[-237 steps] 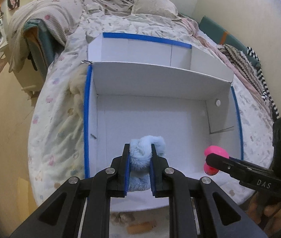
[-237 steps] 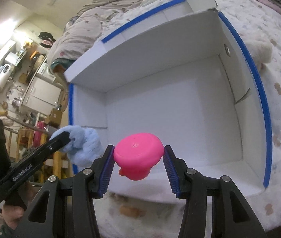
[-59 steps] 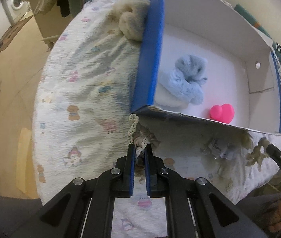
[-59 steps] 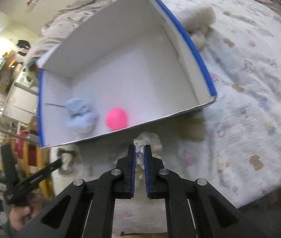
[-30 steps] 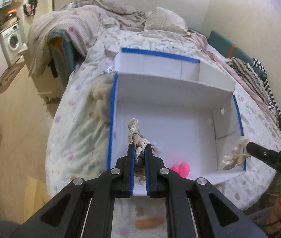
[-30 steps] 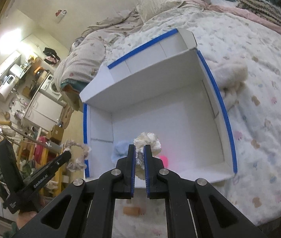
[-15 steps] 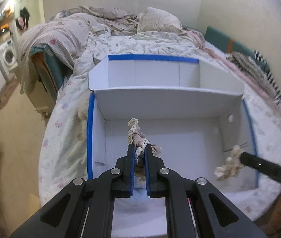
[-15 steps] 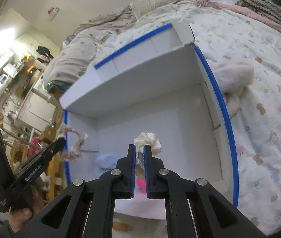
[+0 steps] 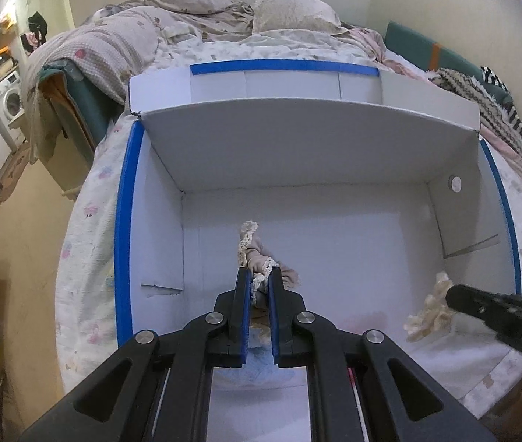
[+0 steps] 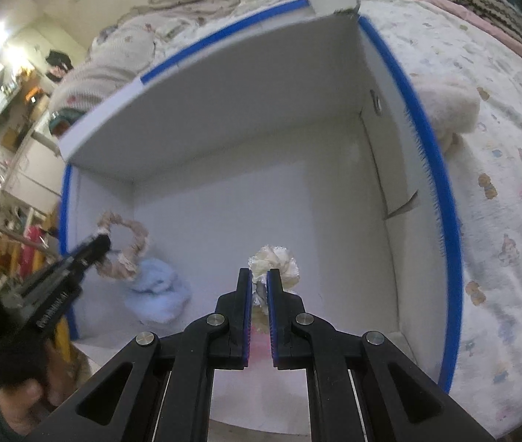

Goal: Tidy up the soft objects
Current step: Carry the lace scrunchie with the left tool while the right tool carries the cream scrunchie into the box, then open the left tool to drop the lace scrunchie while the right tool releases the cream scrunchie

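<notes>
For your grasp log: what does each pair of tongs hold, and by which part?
Left tongs: beige lace-trimmed scrunchie, pinched on one stretch of its ring. Right tongs: cream scrunchie, pinched at its lower edge.

You've got the box (image 9: 128,221) on the bed (image 10: 500,154), both tools over its near end: left tool (image 9: 260,287) w/ a lace scrunchie (image 9: 251,254) above the plush toy (image 10: 159,291), right tool (image 10: 259,287) w/ a ruffled scrunchie (image 10: 275,261) to its right.
</notes>
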Demonstrator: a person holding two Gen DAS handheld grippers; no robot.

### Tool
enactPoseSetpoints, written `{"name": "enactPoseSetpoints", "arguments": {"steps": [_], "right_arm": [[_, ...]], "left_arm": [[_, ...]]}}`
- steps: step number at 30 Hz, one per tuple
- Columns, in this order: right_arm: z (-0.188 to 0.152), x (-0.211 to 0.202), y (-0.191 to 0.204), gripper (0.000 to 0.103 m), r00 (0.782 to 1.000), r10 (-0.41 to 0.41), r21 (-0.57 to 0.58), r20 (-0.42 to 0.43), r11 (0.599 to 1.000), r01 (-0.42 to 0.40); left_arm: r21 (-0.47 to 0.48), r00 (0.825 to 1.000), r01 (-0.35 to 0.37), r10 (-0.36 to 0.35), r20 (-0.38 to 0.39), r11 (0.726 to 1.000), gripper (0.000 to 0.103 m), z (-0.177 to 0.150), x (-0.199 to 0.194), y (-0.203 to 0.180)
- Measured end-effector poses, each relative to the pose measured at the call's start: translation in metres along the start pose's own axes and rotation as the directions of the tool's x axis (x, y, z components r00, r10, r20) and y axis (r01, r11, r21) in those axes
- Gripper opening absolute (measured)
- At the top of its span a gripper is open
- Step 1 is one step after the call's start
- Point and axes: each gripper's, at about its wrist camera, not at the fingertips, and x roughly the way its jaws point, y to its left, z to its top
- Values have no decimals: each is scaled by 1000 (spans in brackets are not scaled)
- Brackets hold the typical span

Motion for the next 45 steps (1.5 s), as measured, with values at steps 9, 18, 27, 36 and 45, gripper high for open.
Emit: {"name": "enactPoseSetpoints", "arguments": {"steps": [9,18,27,36,45], "right_arm": [[-5,22,1,10,997,-23,-28,-80,999,21],[-4,27,-3,10,995,-27,-13,-98,1000,26],[-2,22,-9,13,996,-12,13,-87,1000,13],[-2,7,-13,90,1000,24,27,-20,999,-24],[-1,6,-1,94,1000,-15,-31,15,999,16]], "left_arm": [[4,1000,23,-23,-21,1000,8,-4,0,-1],[36,998,41,-39,-54,999,17,-9,5,-10],[48,1000,-4,5,-11,999,60,-11,-3,-10],[34,999,-50,50,-9,998,61,-10,-7,-2],[52,997,-79,78,30,996,61,-12,-21,-7]]}}
